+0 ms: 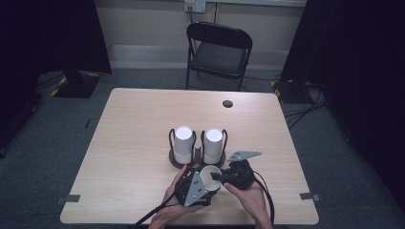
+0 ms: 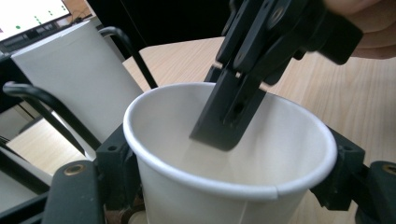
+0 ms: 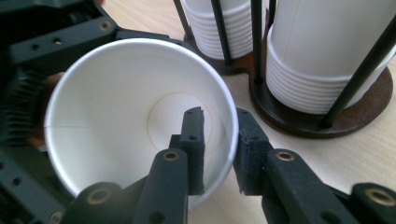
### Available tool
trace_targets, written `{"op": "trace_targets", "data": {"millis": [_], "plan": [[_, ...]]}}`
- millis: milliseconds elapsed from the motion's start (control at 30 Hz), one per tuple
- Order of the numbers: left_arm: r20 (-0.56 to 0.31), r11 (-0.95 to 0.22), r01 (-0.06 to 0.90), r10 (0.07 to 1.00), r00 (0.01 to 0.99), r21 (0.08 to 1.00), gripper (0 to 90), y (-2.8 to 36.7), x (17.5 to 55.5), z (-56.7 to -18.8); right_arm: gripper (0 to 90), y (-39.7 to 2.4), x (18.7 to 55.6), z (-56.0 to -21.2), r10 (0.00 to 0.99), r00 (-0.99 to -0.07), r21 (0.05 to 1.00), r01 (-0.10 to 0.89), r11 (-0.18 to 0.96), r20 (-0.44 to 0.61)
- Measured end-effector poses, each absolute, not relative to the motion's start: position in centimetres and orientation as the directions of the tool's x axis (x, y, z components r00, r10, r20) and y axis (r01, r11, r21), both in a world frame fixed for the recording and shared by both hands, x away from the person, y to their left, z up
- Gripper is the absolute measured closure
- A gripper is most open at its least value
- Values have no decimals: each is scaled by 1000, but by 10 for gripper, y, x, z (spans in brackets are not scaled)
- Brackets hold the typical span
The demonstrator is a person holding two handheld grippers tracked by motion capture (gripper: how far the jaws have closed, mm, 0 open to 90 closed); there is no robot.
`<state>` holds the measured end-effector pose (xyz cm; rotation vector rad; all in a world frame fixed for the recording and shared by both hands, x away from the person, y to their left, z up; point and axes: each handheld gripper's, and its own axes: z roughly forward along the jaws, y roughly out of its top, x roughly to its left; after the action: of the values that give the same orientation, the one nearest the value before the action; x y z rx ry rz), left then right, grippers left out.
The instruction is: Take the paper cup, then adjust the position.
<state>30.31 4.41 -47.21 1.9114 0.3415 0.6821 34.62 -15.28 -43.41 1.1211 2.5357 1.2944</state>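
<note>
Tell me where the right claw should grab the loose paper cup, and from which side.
Take the paper cup by its rolled rim wall, coming over the open mouth: one jaw inside, one outside. The right claw already straddles that wall, while the left claw holds the cup's body.

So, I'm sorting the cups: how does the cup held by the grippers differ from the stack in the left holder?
The held cup is single, tipped, mouth showing; the left stack is many nested cups, upright, caged by black rods. Both are plain white paper.

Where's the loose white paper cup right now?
In the high view the loose white paper cup sits at the table's near edge, between the left gripper and right gripper, just before the two cup stacks.
</note>
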Motion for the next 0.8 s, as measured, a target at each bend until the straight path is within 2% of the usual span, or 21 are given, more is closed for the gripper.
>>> {"op": "trace_targets", "data": {"millis": [267,333,500,667,800], "plan": [[212,-363,4,552,807,932,249,53,308,-472,718,-158,344,-432,634,-732,784,538,311,250],[163,-331,39,562,811,943,250,56,310,-472,697,-161,342,-431,642,-725,803,525,281,249],[130,-300,65,584,801,952,251,63,312,-471,663,-165,340,-431,643,-722,840,496,221,257],[107,-267,79,616,781,960,251,70,313,-469,531,-170,333,-428,650,-732,894,410,180,205],[91,-251,89,624,776,964,251,75,314,-468,471,-176,328,-428,679,-713,918,366,152,172]]}}
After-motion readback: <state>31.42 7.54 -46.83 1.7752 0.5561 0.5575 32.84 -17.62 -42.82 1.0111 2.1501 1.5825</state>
